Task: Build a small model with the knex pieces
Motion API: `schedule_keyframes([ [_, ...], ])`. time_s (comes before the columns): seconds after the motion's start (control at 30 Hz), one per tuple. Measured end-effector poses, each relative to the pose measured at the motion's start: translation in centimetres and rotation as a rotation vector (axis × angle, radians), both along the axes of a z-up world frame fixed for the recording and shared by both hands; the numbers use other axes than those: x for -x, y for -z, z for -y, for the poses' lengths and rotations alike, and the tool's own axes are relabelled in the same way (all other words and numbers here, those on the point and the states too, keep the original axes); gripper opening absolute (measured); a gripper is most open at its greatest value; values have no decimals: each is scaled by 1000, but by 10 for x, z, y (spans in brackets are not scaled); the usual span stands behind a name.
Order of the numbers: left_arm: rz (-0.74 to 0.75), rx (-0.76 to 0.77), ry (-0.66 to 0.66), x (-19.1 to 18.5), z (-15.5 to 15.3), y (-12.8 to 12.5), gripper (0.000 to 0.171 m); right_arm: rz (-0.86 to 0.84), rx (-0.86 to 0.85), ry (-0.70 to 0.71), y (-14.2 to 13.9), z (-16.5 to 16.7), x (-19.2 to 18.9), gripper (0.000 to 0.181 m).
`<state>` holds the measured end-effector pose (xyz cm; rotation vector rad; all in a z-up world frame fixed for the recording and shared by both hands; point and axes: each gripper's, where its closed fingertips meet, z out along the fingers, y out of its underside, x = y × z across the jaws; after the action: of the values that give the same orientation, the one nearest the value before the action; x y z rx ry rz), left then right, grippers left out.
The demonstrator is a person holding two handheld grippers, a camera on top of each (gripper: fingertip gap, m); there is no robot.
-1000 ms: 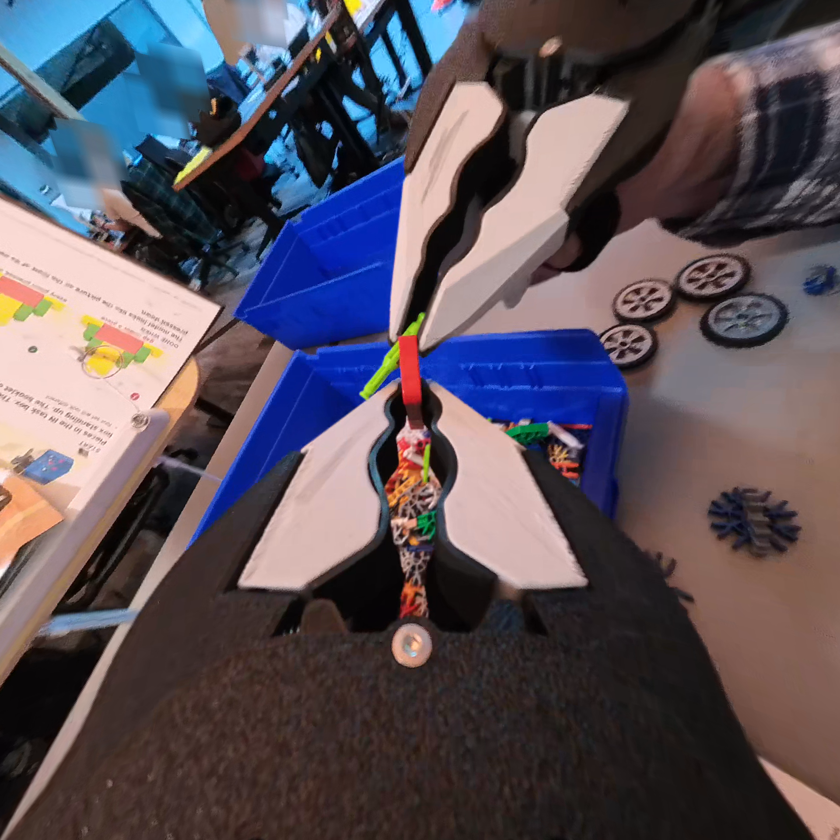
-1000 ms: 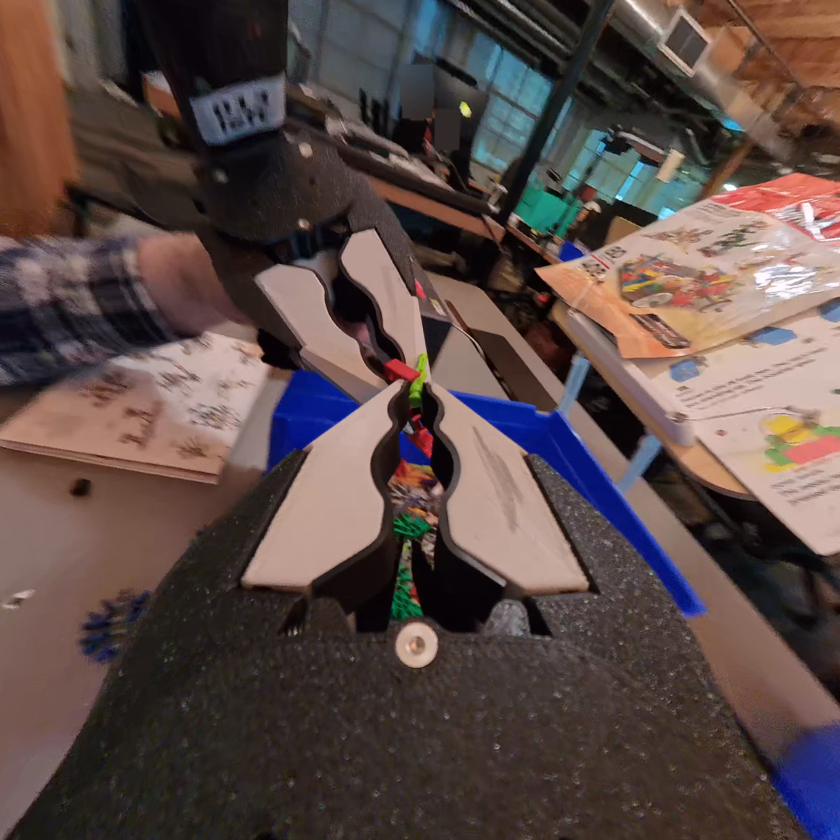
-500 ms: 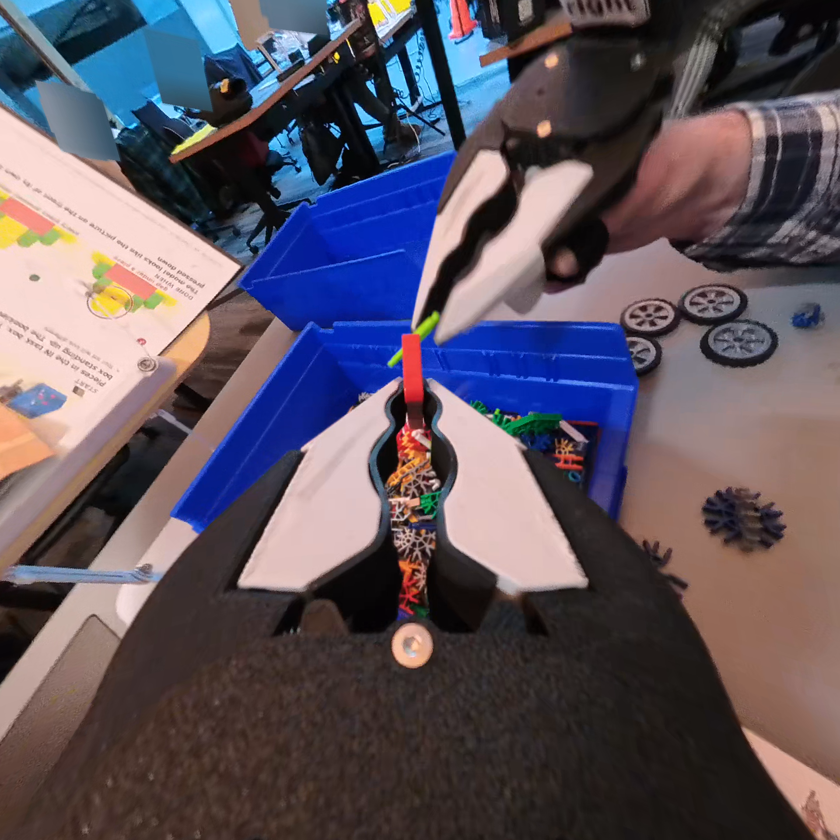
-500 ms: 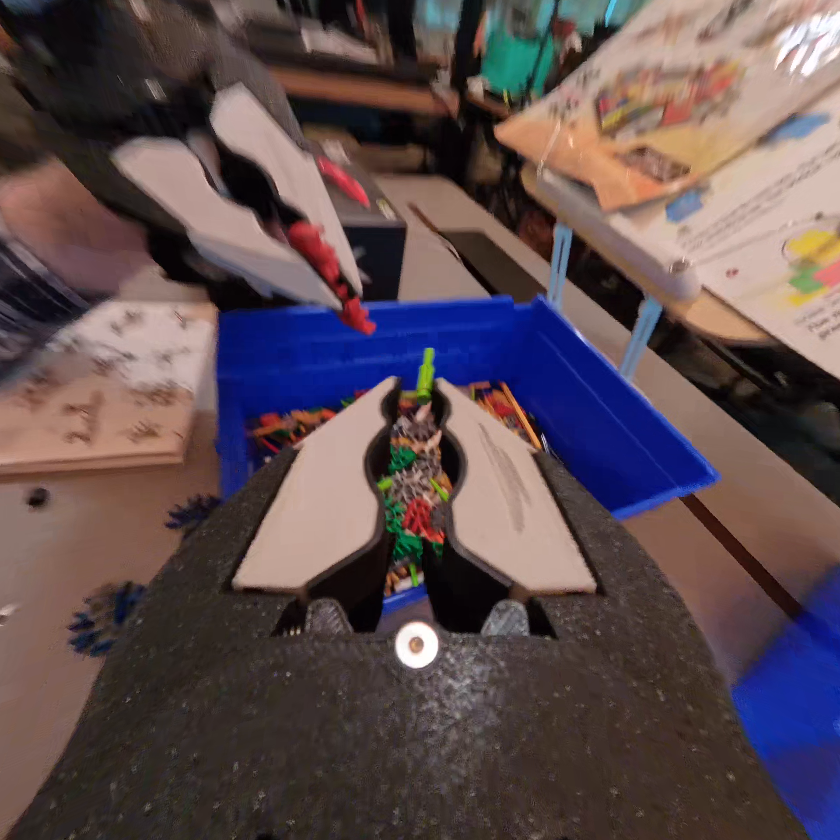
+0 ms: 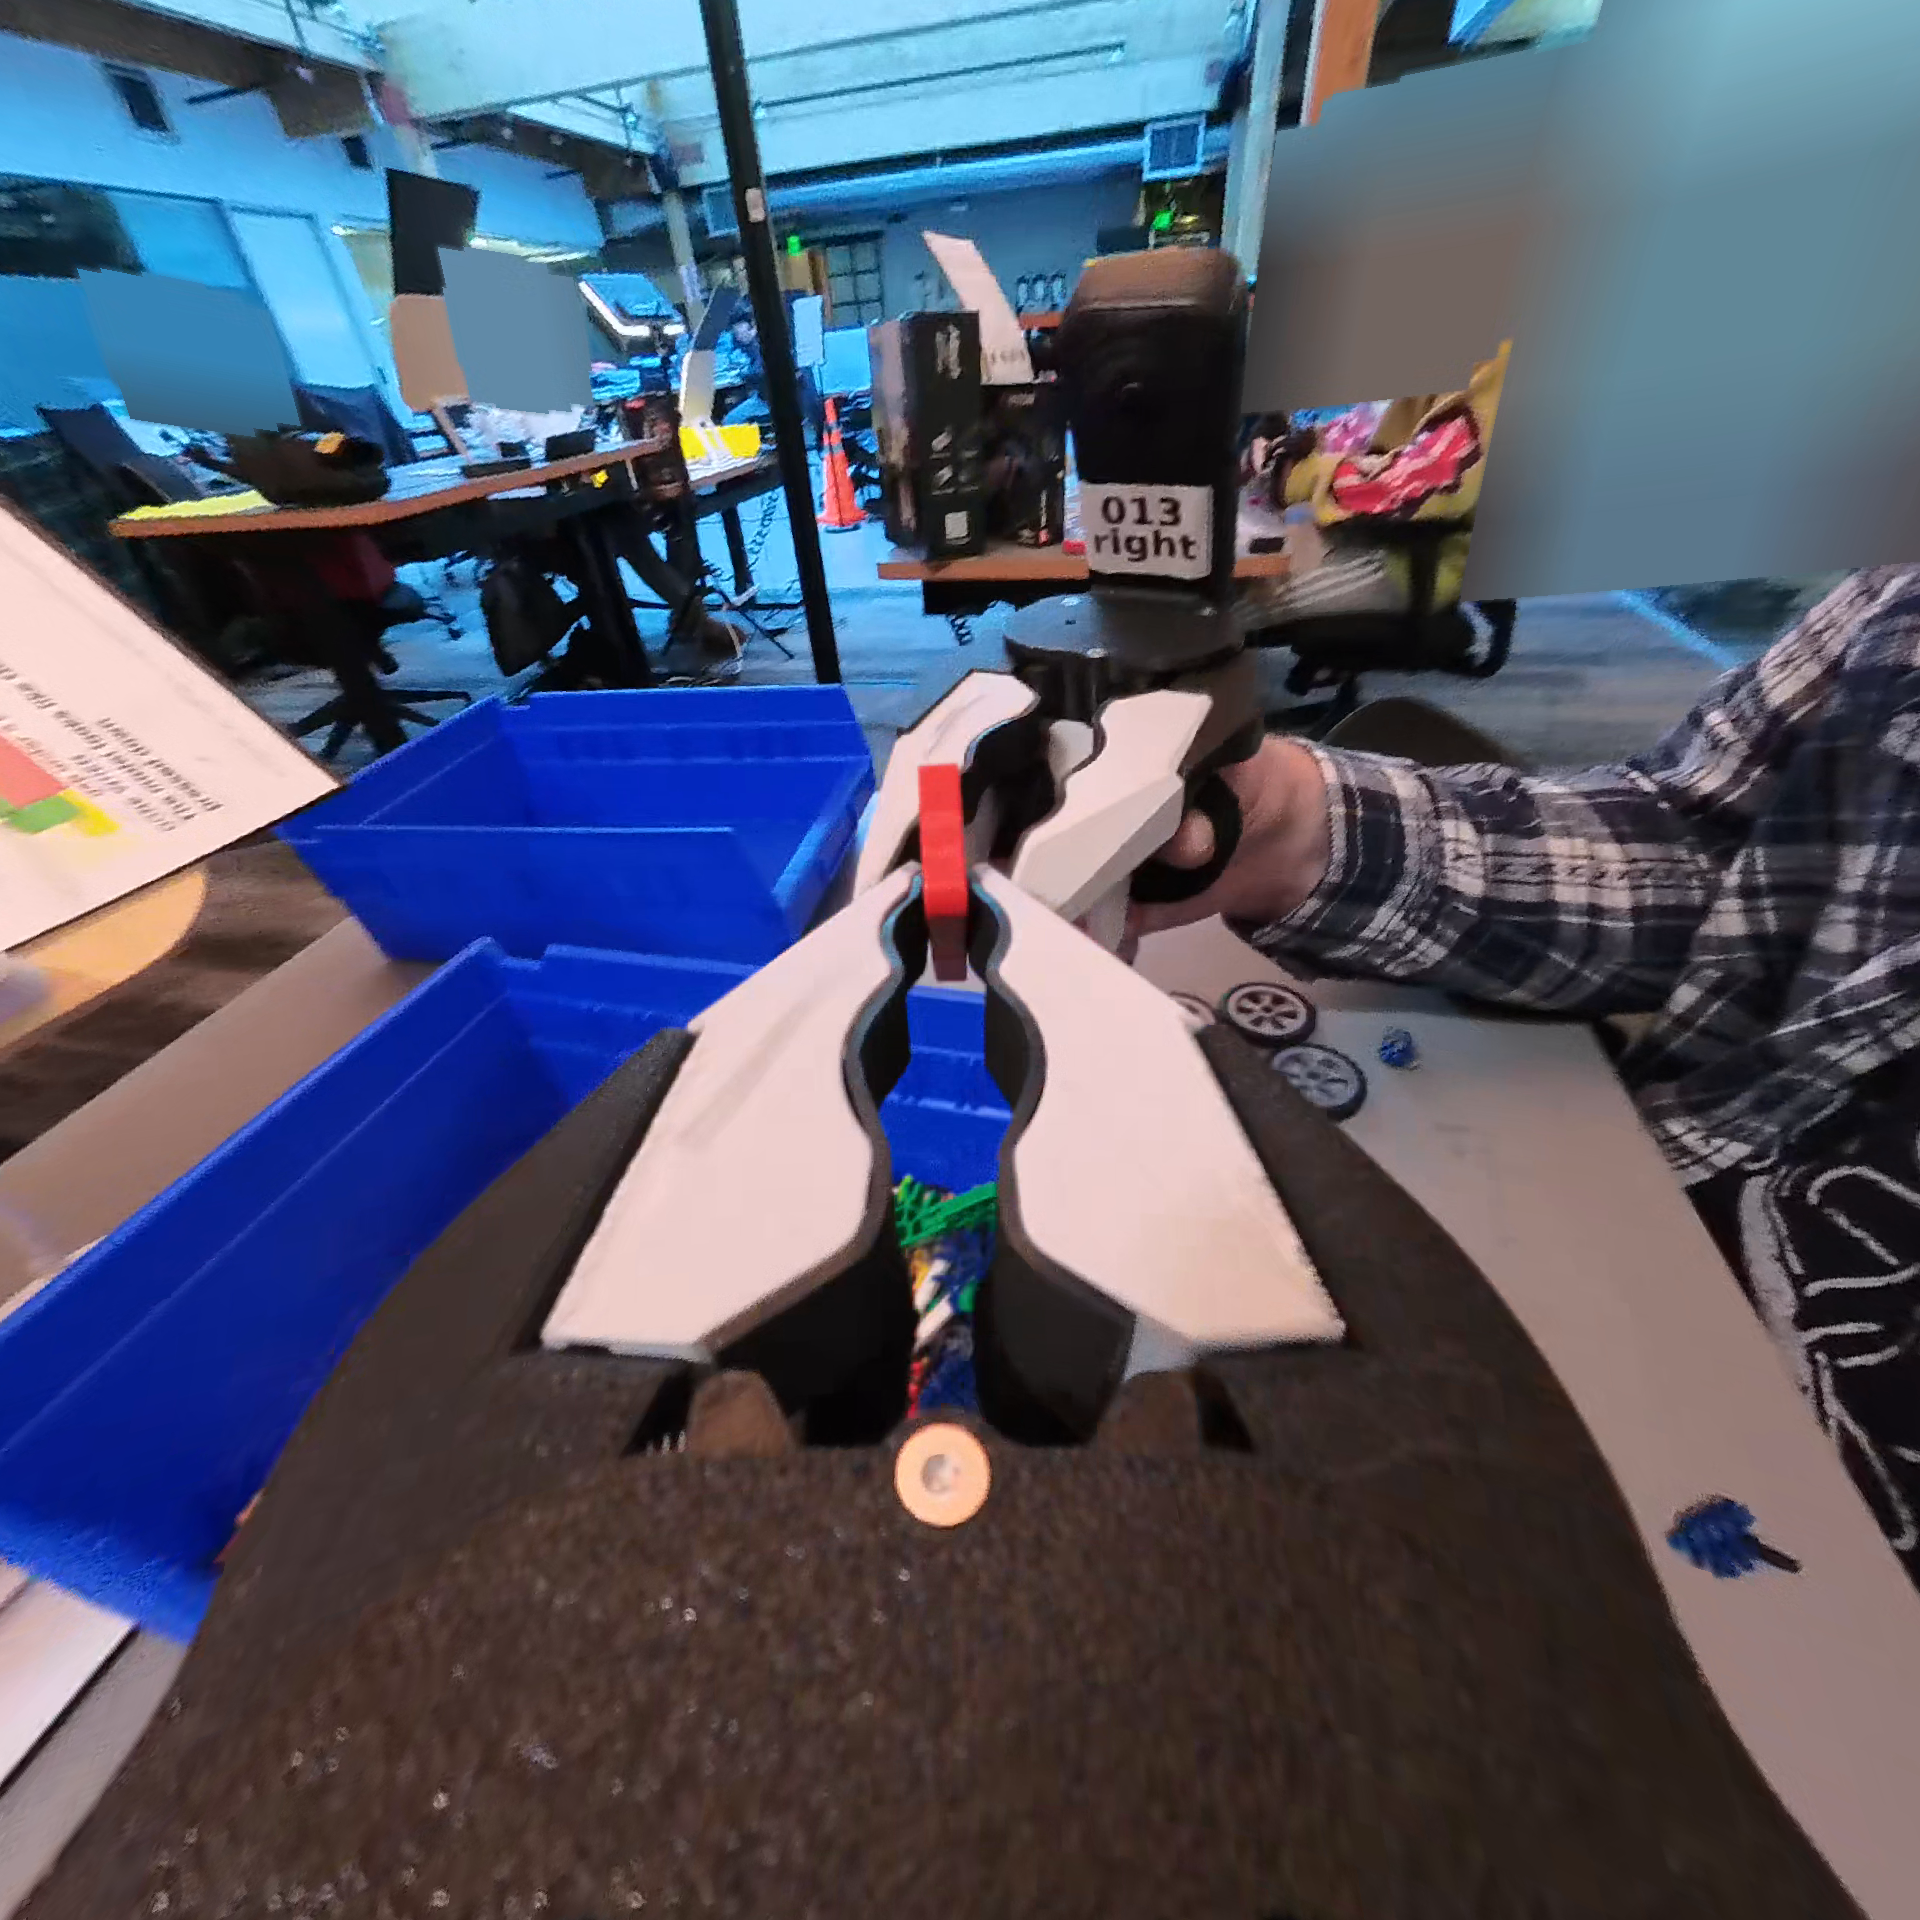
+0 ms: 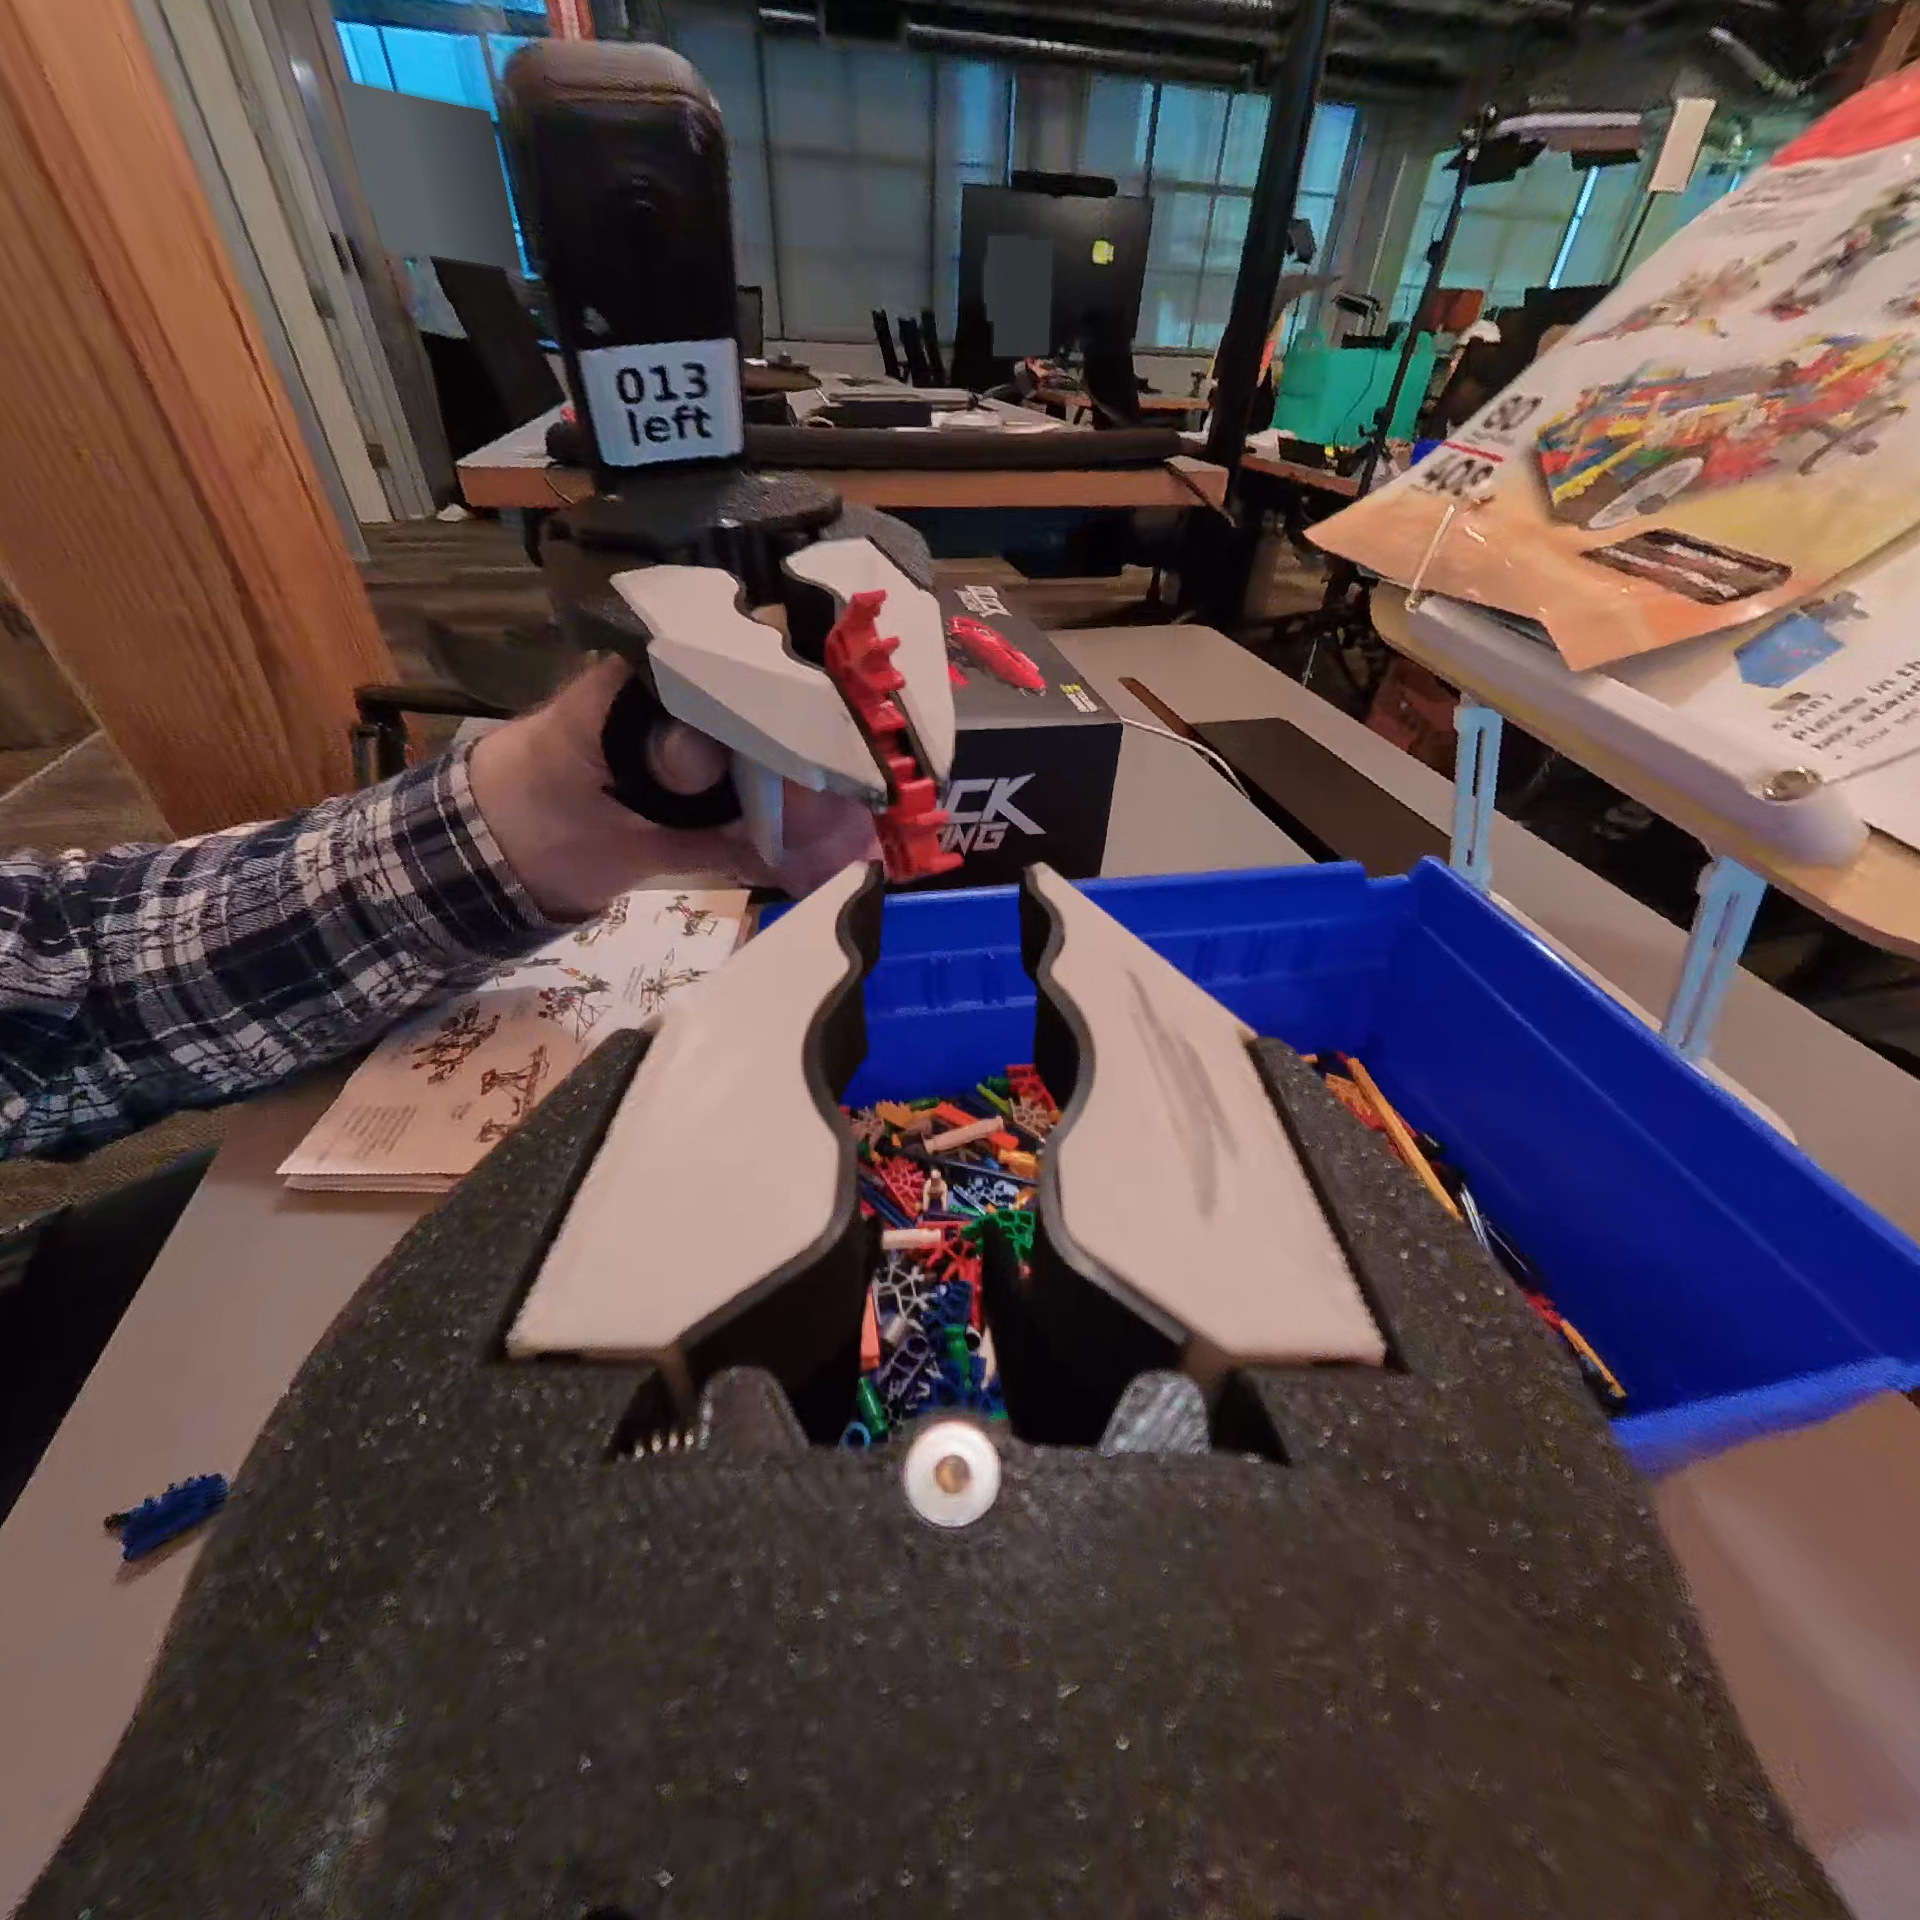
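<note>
The red toothed connector piece [image 5: 943,871] sits pinched edge-on between the tips of the left gripper [image 5: 943,914], above the blue bin [image 6: 1558,1060] of mixed coloured pieces [image 6: 935,1195]. At one o'clock from it in the left wrist view, the right gripper [image 6: 951,883] hangs with its jaws apart and nothing between them. Judging by the thin grip, a steady squeeze matters. Bin walls crowd below; wheels [image 5: 1268,1013] lie at three o'clock on the table [image 5: 1558,1299], with room above.
</note>
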<state>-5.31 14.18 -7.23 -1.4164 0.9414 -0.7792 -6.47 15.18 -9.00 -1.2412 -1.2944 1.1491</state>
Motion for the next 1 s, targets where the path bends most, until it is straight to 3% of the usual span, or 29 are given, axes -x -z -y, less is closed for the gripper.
schedule_keyframes([
  [0.17,59,4,27,-5,2,-5,9,-46,-4,-51,-7,13,2,4],
  [0.3,61,-17,-20,6,-2,-11,19,-72,51,-61,-14,8,-4,4],
  [0.5,70,-29,-36,14,-1,-17,20,-9,63,-97,-2,12,-3,4],
  [0.63,-5,-53,-39,8,1,-10,8,4,59,-95,1,12,-3,4],
  [0.87,42,-82,-16,2,5,-15,3,-37,91,-72,-3,6,-3,13],
  [1.0,74,-55,10,2,6,-15,5,-42,55,-96,-5,11,-5,6],
])
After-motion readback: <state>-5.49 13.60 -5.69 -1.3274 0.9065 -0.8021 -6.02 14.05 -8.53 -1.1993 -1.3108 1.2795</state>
